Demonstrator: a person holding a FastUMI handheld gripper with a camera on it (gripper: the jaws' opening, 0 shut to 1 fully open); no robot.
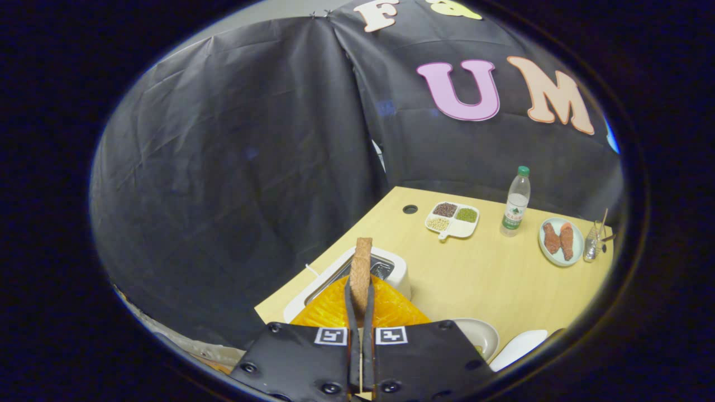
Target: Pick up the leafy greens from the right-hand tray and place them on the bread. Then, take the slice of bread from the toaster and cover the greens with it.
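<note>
The slice of bread [361, 268] is clamped edge-on by the gripper [360, 301] above the toaster [391, 273]; it is judged light, stiff, crumbly.

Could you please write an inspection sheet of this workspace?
Surface: wooden table, with a round hole.
Job's things: bread slice held upright above the toaster.
Clutter: divided bean tray, bottle, plate with two brown pieces, small glass, bowl.
Gripper: gripper shut on the bread slice.
Cables: thin white cord beside the toaster.
Surroundings: black cloth wall.
</note>
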